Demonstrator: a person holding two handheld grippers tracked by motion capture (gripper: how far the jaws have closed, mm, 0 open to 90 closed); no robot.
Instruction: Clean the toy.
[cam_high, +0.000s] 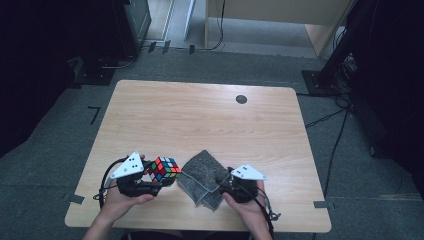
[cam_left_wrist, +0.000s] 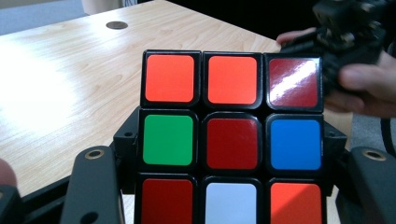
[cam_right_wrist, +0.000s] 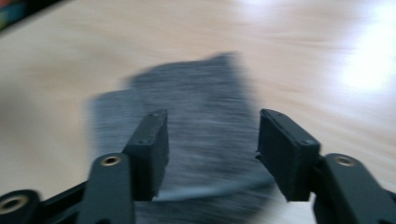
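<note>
A scrambled puzzle cube (cam_high: 164, 169) with red, orange, green, blue and white stickers is held above the table's front left. My left gripper (cam_high: 150, 186) is shut on it, and the cube (cam_left_wrist: 232, 135) sits between the jaws in the left gripper view. A folded grey cloth (cam_high: 202, 177) lies on the wooden table (cam_high: 200, 115) just right of the cube. My right gripper (cam_high: 226, 181) hovers at the cloth's right edge. In the right gripper view the right gripper (cam_right_wrist: 211, 151) stands open over the blurred cloth (cam_right_wrist: 201, 140), nothing between the jaws.
A small dark round disc (cam_high: 241, 99) sits in the table top toward the far right. The person's right hand (cam_left_wrist: 369, 88) holding the other gripper appears at the right of the left gripper view. Cables and dark stands surround the table on the floor.
</note>
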